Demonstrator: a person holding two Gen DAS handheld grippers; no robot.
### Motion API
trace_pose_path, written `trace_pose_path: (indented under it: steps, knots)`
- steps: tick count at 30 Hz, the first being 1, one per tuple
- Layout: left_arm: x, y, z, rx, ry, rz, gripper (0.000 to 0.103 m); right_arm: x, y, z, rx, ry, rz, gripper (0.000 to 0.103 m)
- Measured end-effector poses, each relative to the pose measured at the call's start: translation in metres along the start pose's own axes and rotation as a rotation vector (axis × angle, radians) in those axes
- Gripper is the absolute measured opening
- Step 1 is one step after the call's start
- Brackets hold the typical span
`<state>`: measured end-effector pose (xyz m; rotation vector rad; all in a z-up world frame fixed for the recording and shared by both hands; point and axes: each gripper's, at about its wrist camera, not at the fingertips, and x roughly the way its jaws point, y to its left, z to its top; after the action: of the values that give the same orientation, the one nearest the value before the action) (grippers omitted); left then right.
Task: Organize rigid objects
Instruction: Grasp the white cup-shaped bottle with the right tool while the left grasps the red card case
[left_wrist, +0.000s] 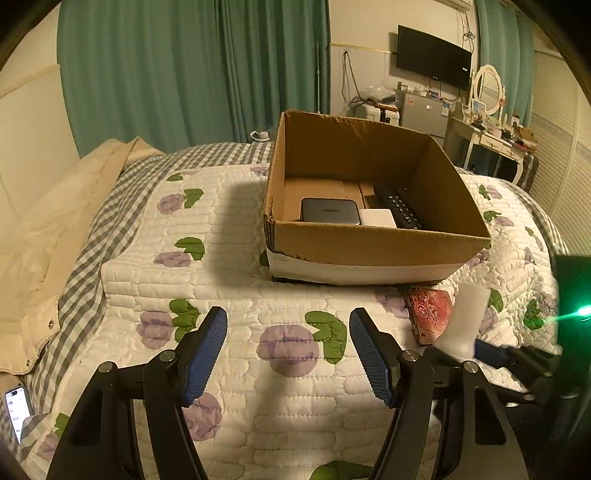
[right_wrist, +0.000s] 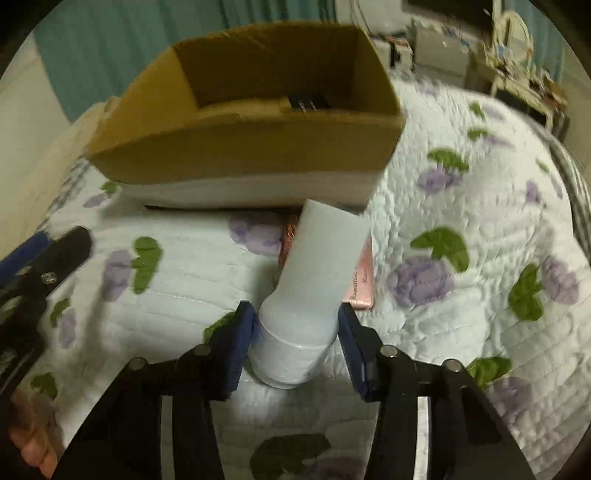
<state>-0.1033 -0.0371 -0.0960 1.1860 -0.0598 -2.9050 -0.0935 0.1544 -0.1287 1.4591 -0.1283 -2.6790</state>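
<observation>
An open cardboard box (left_wrist: 369, 247) stands on the quilted bed; it also shows in the right wrist view (right_wrist: 243, 147). Inside lie a grey device (left_wrist: 330, 211), a white block (left_wrist: 377, 218) and a black remote (left_wrist: 399, 206). My right gripper (right_wrist: 295, 332) is shut on a white tube (right_wrist: 314, 280) near its cap end, just in front of the box; the tube also shows in the left wrist view (left_wrist: 463, 321). A red patterned booklet (left_wrist: 430, 310) lies under the tube. My left gripper (left_wrist: 288, 350) is open and empty over the quilt.
A phone (left_wrist: 16, 410) lies at the bed's left edge. A beige coat (left_wrist: 55, 221) is spread on the left. Green curtains, a TV and a dressing table (left_wrist: 491, 136) stand behind the bed. The left gripper's fingers (right_wrist: 48, 258) show at the right view's left.
</observation>
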Motion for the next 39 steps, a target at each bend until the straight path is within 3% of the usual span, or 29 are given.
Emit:
trace_pose_path:
  steps: [8, 14, 25, 32, 34, 35, 39]
  knots:
    - [-0.006, -0.018, 0.000, 0.024, 0.004, -0.031, 0.071, -0.058, -0.027, 0.013, -0.082, -0.137, -0.030, 0.046]
    - [0.007, -0.051, -0.003, 0.052, 0.055, -0.095, 0.071, -0.059, -0.070, 0.018, -0.041, -0.185, -0.061, 0.046]
    - [0.066, -0.112, -0.009, 0.124, 0.173, -0.185, 0.072, -0.027, -0.118, 0.018, 0.100, -0.141, 0.031, 0.046]
    - [0.088, -0.131, -0.010, 0.160, 0.190, -0.169, 0.068, -0.014, -0.126, 0.016, 0.122, -0.114, 0.045, 0.046]
    - [0.088, -0.138, -0.011, 0.175, 0.192, -0.188, 0.055, -0.012, -0.129, 0.016, 0.133, -0.109, 0.051, 0.046]
    - [0.089, -0.140, -0.012, 0.178, 0.198, -0.210, 0.055, -0.012, -0.130, 0.016, 0.138, -0.108, 0.054, 0.046]
    - [0.107, -0.129, -0.008, 0.088, 0.249, -0.284, 0.061, -0.012, -0.129, 0.014, 0.139, -0.107, 0.049, 0.046]
